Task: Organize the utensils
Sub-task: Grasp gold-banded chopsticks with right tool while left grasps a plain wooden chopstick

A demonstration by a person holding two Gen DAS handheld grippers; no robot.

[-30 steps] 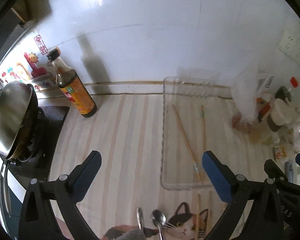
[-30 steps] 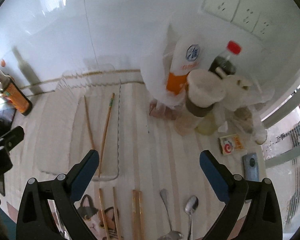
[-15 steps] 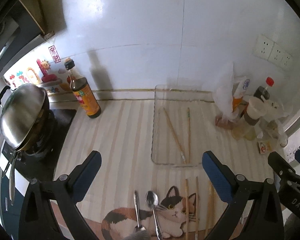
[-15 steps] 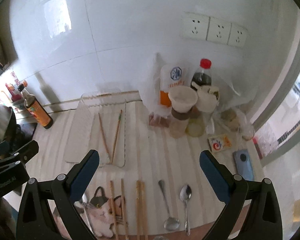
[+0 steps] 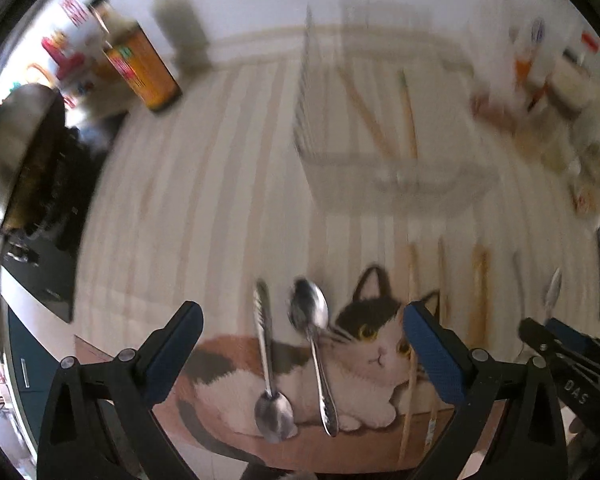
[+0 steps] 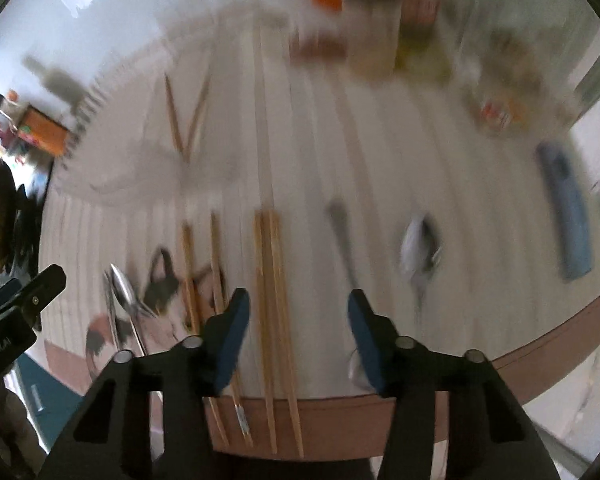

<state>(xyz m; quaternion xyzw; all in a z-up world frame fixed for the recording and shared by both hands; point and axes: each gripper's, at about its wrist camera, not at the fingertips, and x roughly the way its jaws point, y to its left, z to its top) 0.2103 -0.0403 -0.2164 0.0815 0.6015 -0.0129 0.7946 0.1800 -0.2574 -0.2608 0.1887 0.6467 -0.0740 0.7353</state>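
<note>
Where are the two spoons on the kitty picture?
In the left wrist view, the two spoons lie side by side on the cat picture at the counter's front edge, between the fingers of the open left gripper, left of the loose chopsticks.

Both grippers have dropped toward the counter and tipped more steeply downward. The left gripper (image 5: 300,340) now hangs low over two spoons (image 5: 312,320) on the cat-print mat (image 5: 364,360), jaws wide. The right gripper (image 6: 298,320) has just been closing its jaws, now half-narrowed astride a chopstick pair (image 6: 274,280), pads not touching. Both views are motion-blurred.
</note>
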